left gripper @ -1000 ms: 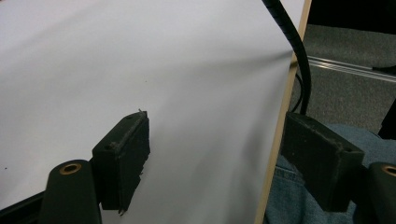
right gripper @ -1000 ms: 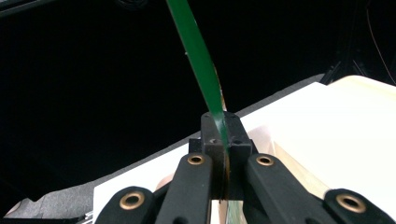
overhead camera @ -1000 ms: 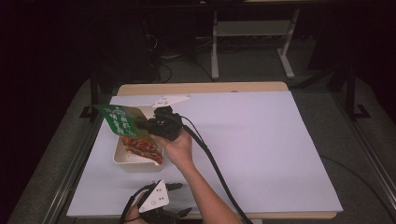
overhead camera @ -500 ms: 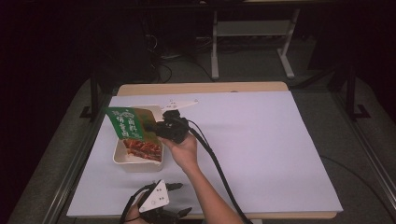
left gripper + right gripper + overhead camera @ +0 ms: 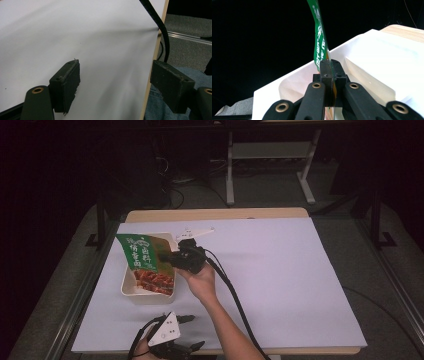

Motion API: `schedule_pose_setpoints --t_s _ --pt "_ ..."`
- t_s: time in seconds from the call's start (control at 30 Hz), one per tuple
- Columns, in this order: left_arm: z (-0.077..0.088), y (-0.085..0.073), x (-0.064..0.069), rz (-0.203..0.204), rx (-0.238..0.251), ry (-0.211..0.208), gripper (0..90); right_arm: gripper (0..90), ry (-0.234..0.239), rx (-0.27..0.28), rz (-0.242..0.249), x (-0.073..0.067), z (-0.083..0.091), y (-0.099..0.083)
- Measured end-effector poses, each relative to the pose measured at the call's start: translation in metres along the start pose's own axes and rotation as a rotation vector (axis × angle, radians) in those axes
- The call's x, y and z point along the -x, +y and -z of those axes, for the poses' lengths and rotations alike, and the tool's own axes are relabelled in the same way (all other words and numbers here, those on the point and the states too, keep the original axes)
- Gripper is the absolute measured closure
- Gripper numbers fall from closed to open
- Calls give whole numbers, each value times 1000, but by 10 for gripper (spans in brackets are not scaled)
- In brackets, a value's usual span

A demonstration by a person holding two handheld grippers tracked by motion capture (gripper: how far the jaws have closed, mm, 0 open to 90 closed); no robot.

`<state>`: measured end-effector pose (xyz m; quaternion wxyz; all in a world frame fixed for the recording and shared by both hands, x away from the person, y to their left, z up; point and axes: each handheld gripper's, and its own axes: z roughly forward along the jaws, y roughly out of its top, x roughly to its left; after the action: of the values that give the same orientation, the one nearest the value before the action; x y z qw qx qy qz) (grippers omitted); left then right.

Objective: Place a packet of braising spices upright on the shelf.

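The right claw (image 5: 170,258) is clamped on the right edge of a green packet (image 5: 145,262), its two black jaws pressed flat together with the thin sheet pinched between them. In the right gripper view the packet (image 5: 320,42) rises edge-on from the jaws, a glossy green film with white printed characters. From above, the packet stretches left of the claw and hangs tilted over a tray (image 5: 131,290), its lower part printed with a reddish-brown food picture. The tray is a pale cream, shallow, rectangular dish with rounded corners and smooth matte walls (image 5: 372,82); it sits on the left part of the bench (image 5: 300,285), which is covered by a plain white sheet with a light wooden edge showing at the far side. A thick black cable (image 5: 235,300) trails from the right claw along the forearm.

The left claw (image 5: 192,319) rests at the near edge of the bench, its jaws wide apart and holding nothing, their dark pads (image 5: 65,87) rough and scuffed above the white sheet.
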<state>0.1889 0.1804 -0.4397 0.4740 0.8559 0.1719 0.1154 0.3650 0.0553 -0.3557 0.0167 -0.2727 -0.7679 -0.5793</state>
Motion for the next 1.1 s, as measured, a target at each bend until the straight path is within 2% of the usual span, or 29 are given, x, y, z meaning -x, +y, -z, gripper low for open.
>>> schedule_pose_setpoints --t_s 0.23,0.3,0.37,0.63,0.87,1.1 --pt "1 0 -1 6 5 2 233 866 0 -9 2 3 2 1" --pt "1 0 -1 6 5 3 232 839 -1 -5 -2 3 3 1" --pt "1 0 -2 11 6 2 230 771 -5 -9 7 2 7 4" --pt "2 0 -3 15 4 8 222 656 -21 -39 32 -1 15 8" --pt "2 0 -5 20 9 11 220 580 -37 -63 31 1 31 10" --pt "2 -1 -6 18 -3 13 220 523 -34 -66 37 1 47 9"
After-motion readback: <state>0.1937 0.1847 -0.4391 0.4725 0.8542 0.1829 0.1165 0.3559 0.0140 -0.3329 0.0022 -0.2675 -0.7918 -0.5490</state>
